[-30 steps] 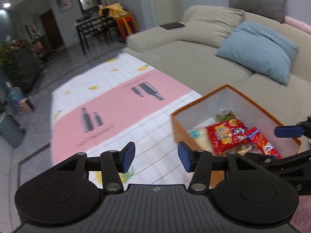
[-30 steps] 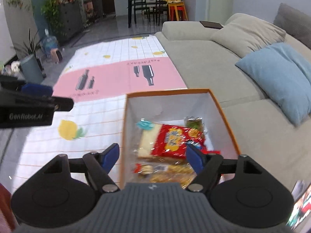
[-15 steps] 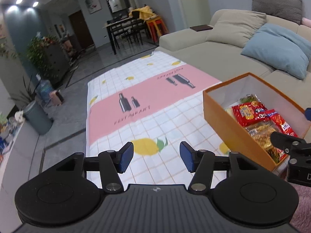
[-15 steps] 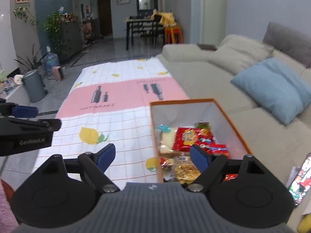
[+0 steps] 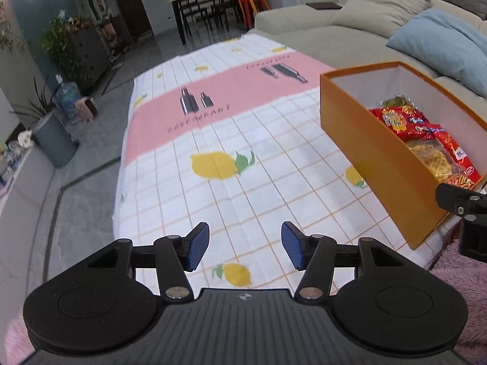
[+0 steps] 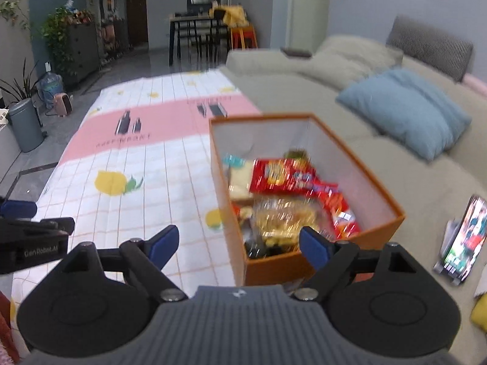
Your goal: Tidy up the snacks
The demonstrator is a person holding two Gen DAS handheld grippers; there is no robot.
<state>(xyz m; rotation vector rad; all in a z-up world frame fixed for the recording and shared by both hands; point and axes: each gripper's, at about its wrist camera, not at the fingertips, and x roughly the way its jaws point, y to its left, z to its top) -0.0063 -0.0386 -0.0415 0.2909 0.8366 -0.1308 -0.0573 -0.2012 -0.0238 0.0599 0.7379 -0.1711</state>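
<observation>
An orange box point(image 5: 374, 158) point(image 6: 395, 216) stands on the checked tablecloth point(image 5: 243, 140) at its right side. Inside lie a red snack packet point(image 5: 404, 121) point(image 6: 280, 173), a clear bag of yellow snacks point(image 5: 435, 158) point(image 6: 283, 216) and several other packets. My left gripper point(image 5: 245, 245) hangs open over bare cloth, left of the box, with nothing between its fingers. My right gripper point(image 6: 239, 243) hovers before the box's near corner; its jaws are opening and grip nothing. Part of the right gripper point(image 5: 462, 206) shows at the edge of the left wrist view.
A beige sofa point(image 5: 350, 30) with a blue cushion point(image 6: 404, 106) runs along the right of the table. A phone on a stand point(image 6: 462, 237) sits on the sofa near the box. Pink fluffy fabric point(image 5: 456, 273) lies at the near right. A grey bin point(image 5: 54, 143) stands on the floor left.
Both grippers have drawn back from the box, which now lies farther ahead. The left one has shifted left over the cloth. Both pairs of jaws stand wider.
</observation>
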